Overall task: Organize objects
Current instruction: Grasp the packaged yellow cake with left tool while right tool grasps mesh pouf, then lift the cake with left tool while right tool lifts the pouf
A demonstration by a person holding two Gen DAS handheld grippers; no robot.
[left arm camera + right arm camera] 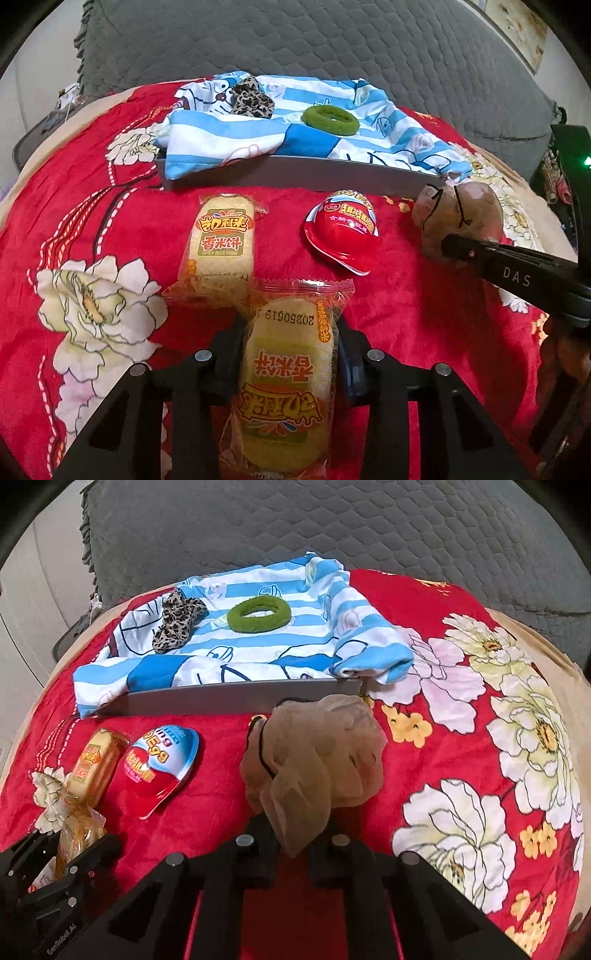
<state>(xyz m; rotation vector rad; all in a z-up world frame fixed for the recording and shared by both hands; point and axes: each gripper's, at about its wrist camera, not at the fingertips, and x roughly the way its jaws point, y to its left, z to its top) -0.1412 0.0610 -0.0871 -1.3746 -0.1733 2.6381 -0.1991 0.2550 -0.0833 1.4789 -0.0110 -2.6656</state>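
Printed date [282, 318] in left view only

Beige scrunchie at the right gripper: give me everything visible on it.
The beige scrunchie is a bunched ring of sheer, tan gauzy fabric with a thin black elastic cord showing along its left side. It lies crumpled on the red floral blanket, just in front of the grey tray. The right gripper is shut on its near fold.
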